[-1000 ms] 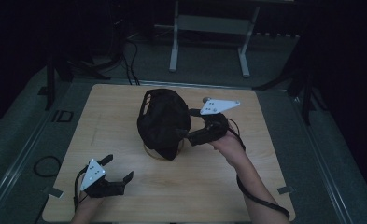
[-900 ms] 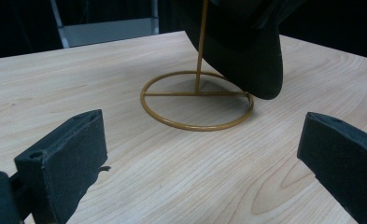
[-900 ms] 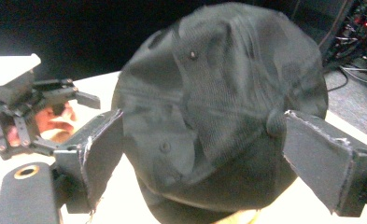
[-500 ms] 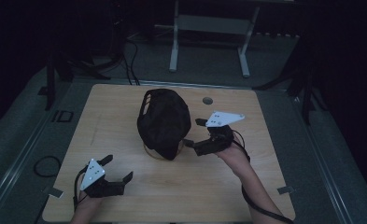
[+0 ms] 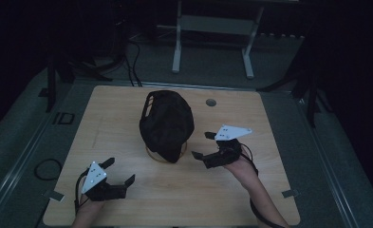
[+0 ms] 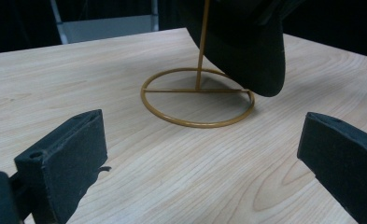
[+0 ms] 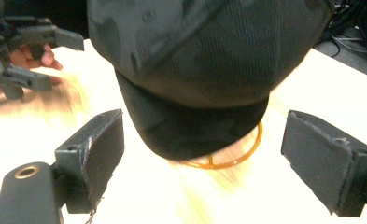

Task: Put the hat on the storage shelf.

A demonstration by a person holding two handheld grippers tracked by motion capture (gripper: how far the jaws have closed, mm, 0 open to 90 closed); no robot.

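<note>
A black cap (image 5: 166,123) hangs on a thin gold wire stand (image 6: 197,95) in the middle of the wooden table (image 5: 103,114); its brim points toward the person. My right gripper (image 5: 202,146) is open just right of the brim, its jaws spread wide and apart from the cap (image 7: 204,70). My left gripper (image 5: 120,172) stands open near the table's front left, well short of the stand's ring base. In the right gripper view the left gripper (image 7: 41,58) appears beyond the cap at the upper left.
A round grommet hole (image 5: 210,102) sits in the table at the back right. A metal frame (image 5: 212,28) stands on the floor behind the table. Cables (image 5: 127,57) lie at the back left, and a cable loop (image 5: 44,168) lies left of the table.
My right gripper has drawn back from the cap's right side toward the front of the table, ending open beside the brim. The left gripper has stayed put.
</note>
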